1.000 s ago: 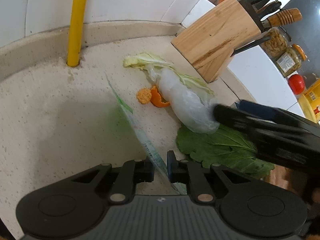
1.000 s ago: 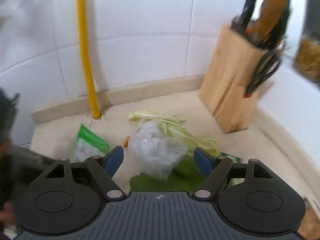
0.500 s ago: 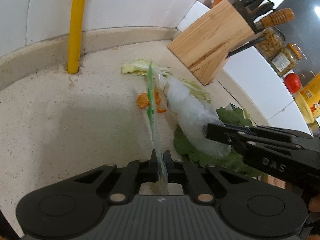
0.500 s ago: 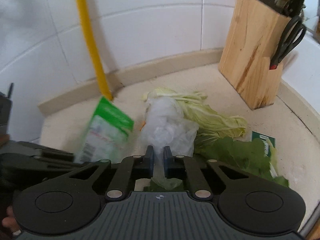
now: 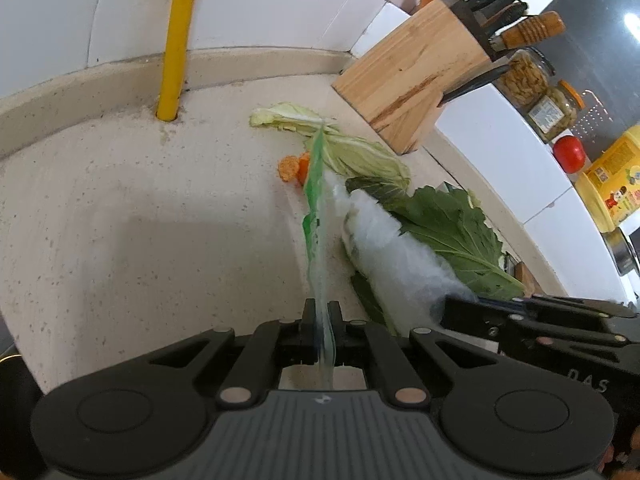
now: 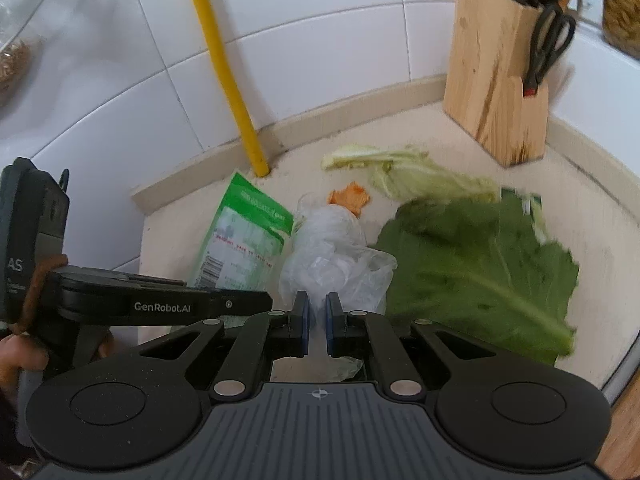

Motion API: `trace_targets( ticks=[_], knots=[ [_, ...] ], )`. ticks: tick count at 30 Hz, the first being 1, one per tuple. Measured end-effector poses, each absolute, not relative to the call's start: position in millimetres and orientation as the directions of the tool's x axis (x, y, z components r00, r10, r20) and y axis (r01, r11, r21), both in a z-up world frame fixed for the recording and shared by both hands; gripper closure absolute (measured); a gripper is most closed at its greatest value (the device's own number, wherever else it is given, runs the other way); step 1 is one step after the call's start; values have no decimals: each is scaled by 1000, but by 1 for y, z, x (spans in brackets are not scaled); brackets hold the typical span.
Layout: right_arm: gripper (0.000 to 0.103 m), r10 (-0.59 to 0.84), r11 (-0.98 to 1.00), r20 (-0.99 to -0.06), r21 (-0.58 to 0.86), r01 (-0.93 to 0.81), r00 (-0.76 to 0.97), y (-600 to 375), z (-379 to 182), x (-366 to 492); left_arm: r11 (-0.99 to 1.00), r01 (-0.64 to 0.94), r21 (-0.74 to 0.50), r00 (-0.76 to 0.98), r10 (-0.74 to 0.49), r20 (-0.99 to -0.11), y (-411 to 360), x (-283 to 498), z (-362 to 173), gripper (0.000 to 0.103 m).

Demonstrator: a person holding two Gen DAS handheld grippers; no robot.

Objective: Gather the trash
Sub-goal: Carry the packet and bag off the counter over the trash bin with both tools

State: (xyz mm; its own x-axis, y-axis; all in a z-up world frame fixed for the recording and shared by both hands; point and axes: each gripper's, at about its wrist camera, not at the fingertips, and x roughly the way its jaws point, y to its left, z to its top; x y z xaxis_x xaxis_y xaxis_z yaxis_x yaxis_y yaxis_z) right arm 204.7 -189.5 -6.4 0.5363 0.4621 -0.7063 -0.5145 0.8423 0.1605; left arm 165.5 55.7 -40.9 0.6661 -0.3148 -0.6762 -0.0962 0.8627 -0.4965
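Left gripper (image 5: 321,312) clamped on green packet (image 5: 314,200), held edge-on above counter (image 5: 140,220). Right gripper (image 6: 316,306) clamped on clear bag (image 6: 332,252), lifted beside packet. Cabbage (image 6: 420,176), green leaf (image 6: 480,264), orange peel (image 6: 350,196) lie on counter

— How's the light on my side?

— Bright and even. Soft daylight washes the white tiles (image 6: 340,12), and my left tongs (image 5: 321,316) throw a faint grey shadow across the counter (image 5: 120,220).

— Any blur?

— In my right view the big green leaf (image 6: 480,264) is smeared. The left view is sharper. Both bend hard at the edges, with black corners; a glare spot sits top right.
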Motion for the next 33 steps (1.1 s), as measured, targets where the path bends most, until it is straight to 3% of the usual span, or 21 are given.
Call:
trace_targets(
  ticks=[33],
  knots=[
    [92, 379, 902, -648, 99, -420, 661, -176, 20, 147, 875, 8, -484, 745, -328, -581, 73, 110, -5, 103]
  ],
)
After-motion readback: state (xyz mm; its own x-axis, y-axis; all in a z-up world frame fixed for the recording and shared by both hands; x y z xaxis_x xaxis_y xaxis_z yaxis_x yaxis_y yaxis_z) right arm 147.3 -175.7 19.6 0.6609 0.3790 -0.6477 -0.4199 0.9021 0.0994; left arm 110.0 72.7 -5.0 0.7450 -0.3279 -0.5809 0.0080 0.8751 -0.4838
